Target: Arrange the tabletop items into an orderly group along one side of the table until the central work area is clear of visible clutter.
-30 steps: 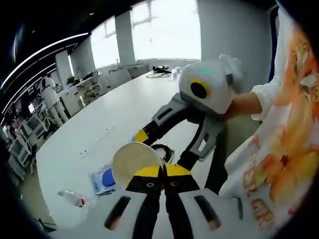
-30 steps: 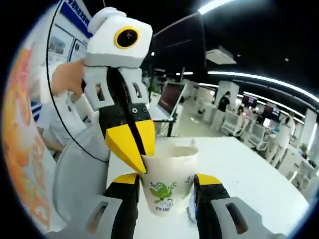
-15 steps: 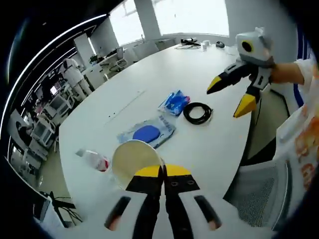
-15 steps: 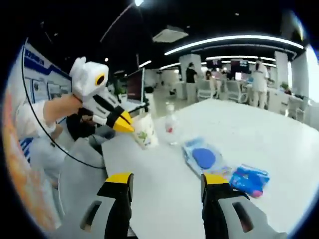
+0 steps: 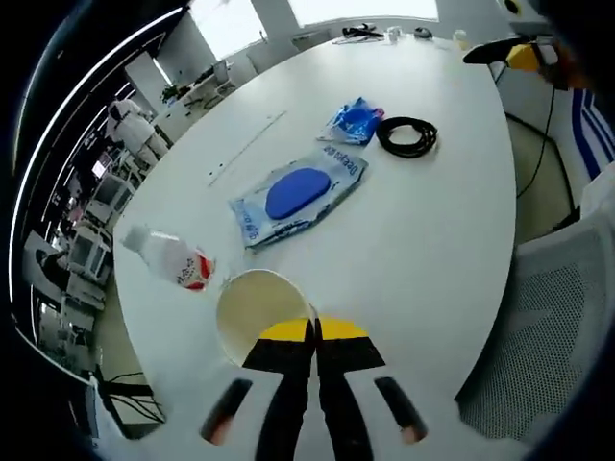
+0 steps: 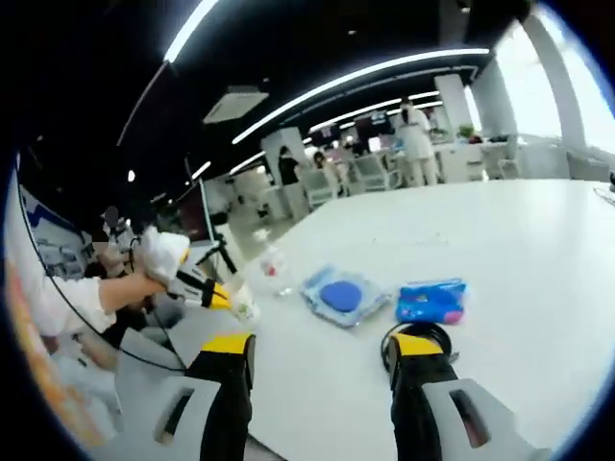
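A white paper cup (image 5: pixel 258 309) with a green print hangs over the near end of the white table (image 5: pixel 432 250). My left gripper (image 5: pixel 313 331) is shut on its rim. In the right gripper view the left gripper (image 6: pixel 188 284) holds the cup (image 6: pixel 243 303) at the table's left end. My right gripper (image 6: pixel 322 351) is open with nothing between its fingers, and its yellow tips (image 5: pixel 519 53) show at the far right edge of the table. A small bottle (image 5: pixel 170 260) with a red label lies beside the cup.
A clear pack with a blue oval (image 5: pixel 298 192), a small blue packet (image 5: pixel 354 120) and a black cable coil (image 5: pixel 406 135) lie in the table's middle. The coil (image 6: pixel 415 334) sits just by my right jaw. A grey chair (image 5: pixel 548 327) stands alongside. People stand at desks far behind.
The right gripper let go of the cup, leaving it in the left gripper, and drew far back along the table. The left gripper now holds the cup near the bottle.
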Available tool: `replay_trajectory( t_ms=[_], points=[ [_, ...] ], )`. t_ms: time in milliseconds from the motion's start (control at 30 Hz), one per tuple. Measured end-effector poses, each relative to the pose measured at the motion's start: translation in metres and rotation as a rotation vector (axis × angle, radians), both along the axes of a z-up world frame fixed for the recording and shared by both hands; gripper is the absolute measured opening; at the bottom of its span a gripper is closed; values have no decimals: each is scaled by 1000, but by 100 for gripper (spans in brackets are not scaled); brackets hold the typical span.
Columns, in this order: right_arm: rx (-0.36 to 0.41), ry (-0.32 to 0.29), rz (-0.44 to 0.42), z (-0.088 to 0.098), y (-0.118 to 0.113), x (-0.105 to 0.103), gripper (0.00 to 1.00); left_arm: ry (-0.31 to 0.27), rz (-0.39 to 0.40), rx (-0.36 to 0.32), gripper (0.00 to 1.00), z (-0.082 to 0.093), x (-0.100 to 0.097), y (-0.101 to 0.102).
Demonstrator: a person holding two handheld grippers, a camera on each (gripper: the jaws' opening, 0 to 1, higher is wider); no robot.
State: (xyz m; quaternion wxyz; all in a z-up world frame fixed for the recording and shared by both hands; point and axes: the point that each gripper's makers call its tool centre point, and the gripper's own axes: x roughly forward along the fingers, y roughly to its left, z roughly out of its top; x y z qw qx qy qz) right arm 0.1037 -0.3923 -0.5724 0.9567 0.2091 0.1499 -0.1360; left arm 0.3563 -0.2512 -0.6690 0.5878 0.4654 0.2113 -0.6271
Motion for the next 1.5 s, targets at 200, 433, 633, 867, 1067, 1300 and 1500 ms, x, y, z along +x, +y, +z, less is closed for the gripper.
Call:
replay_trajectory(
  t_ms=[200,433,633,867,1067,1300,1500],
  points=[
    [37,-26,-99,0,17,-21,57,-3,-47,34,0,-15,1,7],
    [49,-50,-192,0,33,-39,57,10,-95,61,0,-27,-2,14],
    [61,-81,-238,2,46,-41,57,16,-130,79,0,-34,-3,21],
    [49,-105,-234,10,58,-35,57,66,-117,65,0,-33,-1,22],
    [53,-115,-225,12,61,-32,57,90,-98,35,7,-33,1,20],
    [40,-107,-187,18,51,-20,57,94,-48,-67,35,-17,4,15],
    [49,-98,-143,17,36,-4,60,136,67,-209,61,15,15,18]
  ],
)
